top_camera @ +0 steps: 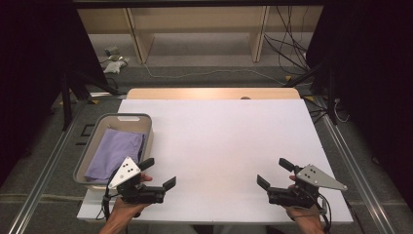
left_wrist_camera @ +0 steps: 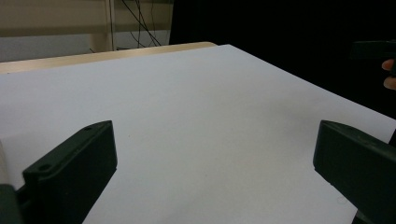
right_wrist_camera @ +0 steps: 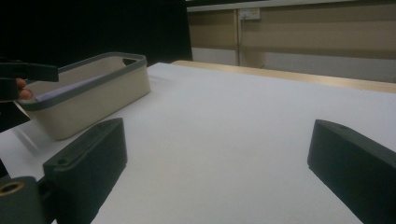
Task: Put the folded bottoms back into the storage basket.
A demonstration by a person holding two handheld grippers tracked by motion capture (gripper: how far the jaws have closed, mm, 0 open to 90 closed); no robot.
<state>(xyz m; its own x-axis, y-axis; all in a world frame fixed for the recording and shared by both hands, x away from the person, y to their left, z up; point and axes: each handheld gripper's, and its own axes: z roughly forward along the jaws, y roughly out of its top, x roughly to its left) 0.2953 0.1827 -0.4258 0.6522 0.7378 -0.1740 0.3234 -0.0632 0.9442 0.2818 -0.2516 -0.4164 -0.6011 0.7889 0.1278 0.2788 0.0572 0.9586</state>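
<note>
A person holds two grippers low over the near edge of a white-covered table (top_camera: 219, 146), both sets of jaws spread wide and holding nothing. The left gripper (top_camera: 158, 174) hovers just beside the near right corner of a grey-rimmed bin (top_camera: 117, 118) that sits at the table's left edge; the right gripper (top_camera: 275, 174) waits well apart from it on the far side of the bare sheet. A folded purple cloth (top_camera: 114, 152) lies flat inside the bin, filling most of its floor and sitting below the rim.

The work in hand appears to be lifting that cloth out. To do it well, the left gripper probably needs to rise over the bin wall rather than approach level, then descend with jaws kept wide onto the near edge of the fold, pinching all layers together. From the right gripper view the bin's wall (right_wrist_camera: 93, 105) looks fairly tall, so a shallow reach risks nudging the tub off the table.
</note>
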